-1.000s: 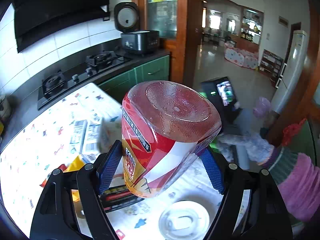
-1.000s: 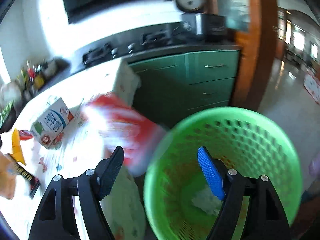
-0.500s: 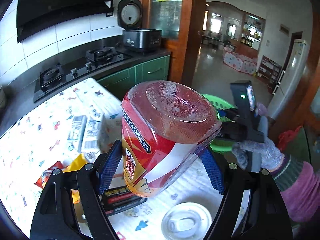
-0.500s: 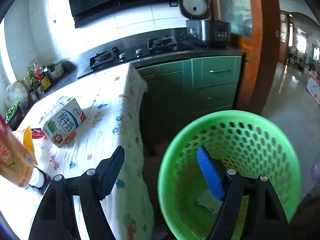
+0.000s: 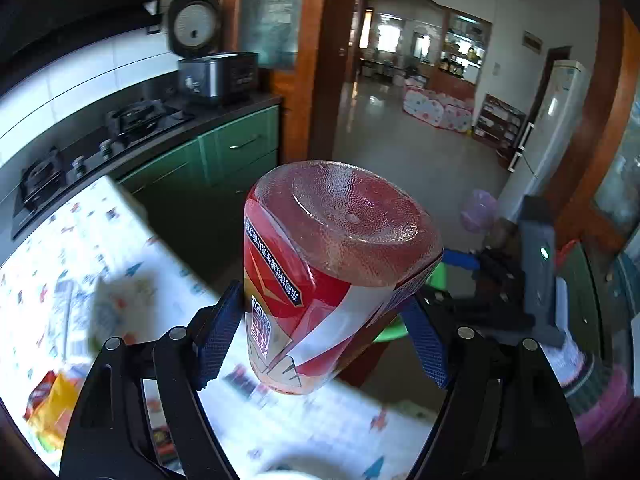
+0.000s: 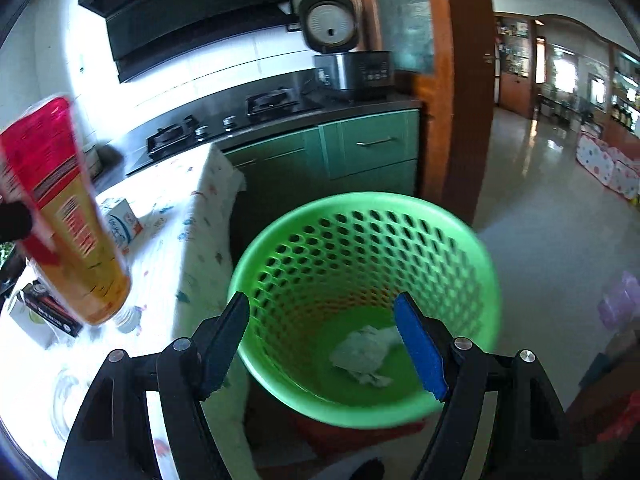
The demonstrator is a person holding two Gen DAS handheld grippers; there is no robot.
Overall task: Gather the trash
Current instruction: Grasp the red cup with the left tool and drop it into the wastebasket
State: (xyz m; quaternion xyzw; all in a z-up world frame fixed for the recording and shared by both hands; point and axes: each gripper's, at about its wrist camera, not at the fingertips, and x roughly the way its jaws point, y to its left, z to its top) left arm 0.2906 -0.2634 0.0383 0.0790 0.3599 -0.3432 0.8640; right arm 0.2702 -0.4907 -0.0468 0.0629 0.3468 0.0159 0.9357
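right wrist view, green basket (image 6: 472, 240), crumpled paper (image 6: 366, 354) inside

Left gripper (image 5: 320, 344) gap: filled by the red-labelled bottle (image 5: 332, 276) clamped between both pads; no room left between them
Right gripper (image 6: 322, 346) gap: wide and unfilled; frames the green basket (image 6: 486, 276)
Basket mouth: open toward the camera; only a crumpled white paper (image 6: 366, 354) on its bottom
Table edge (image 6: 208, 240): just left of the basket; cloth hangs down beside it
Tabletop: milk carton (image 6: 122, 226), dark box (image 6: 52, 310) and the bottle (image 6: 64, 216) held above them crowd the left side
Floor (image 6: 552, 232) right of basket: open tile toward the doorway
Behind basket: green cabinets (image 6: 372, 148) close the far side
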